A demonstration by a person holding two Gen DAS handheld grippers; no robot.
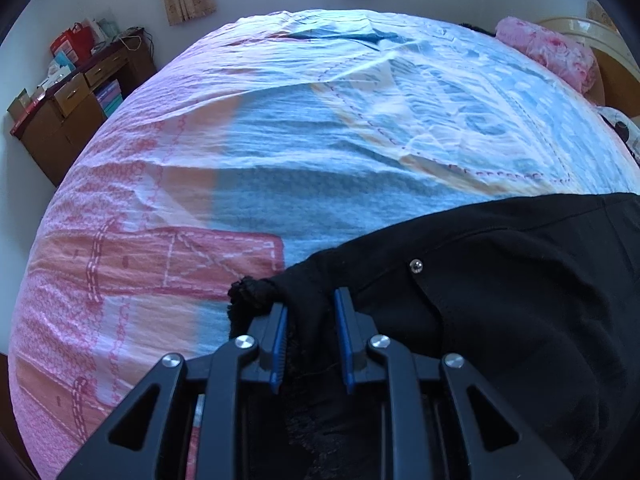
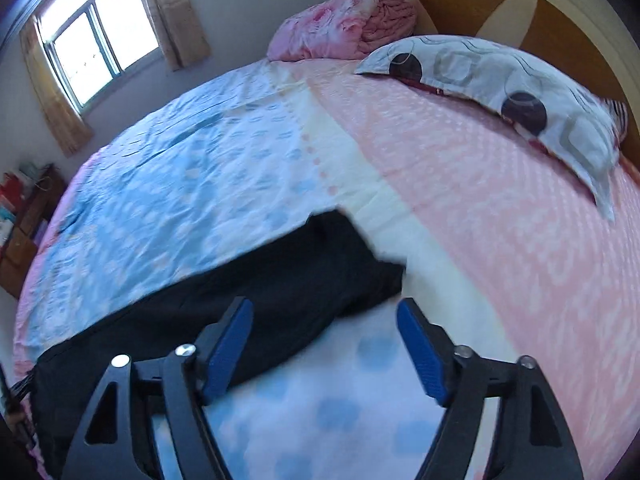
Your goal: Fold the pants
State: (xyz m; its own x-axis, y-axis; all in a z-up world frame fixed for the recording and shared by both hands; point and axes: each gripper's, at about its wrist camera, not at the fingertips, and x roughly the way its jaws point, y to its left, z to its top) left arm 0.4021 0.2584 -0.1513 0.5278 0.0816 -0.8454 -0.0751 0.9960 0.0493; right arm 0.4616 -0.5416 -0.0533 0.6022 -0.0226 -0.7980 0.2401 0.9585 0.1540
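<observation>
Black pants [image 1: 520, 300] lie on the bed's pink and blue patterned sheet [image 1: 280, 140], with a small metal rivet [image 1: 416, 266] showing. My left gripper [image 1: 312, 300] is shut on a bunched, frayed end of the pants, and black cloth fills the narrow gap between its blue pads. In the right wrist view the pants [image 2: 288, 276] stretch from lower left toward the middle of the bed. My right gripper [image 2: 324, 308] stands open just above their far end. Its left pad is over the black cloth, its right pad over bare sheet [image 2: 480, 200], and neither pad presses anything.
A patterned pillow [image 2: 500, 80] and a folded pink quilt [image 2: 344, 28] lie by the wooden headboard [image 2: 480, 4]. A wooden desk [image 1: 68, 112] loaded with boxes stands beyond the bed's left side. A curtained window [image 2: 96, 40] is in the far wall.
</observation>
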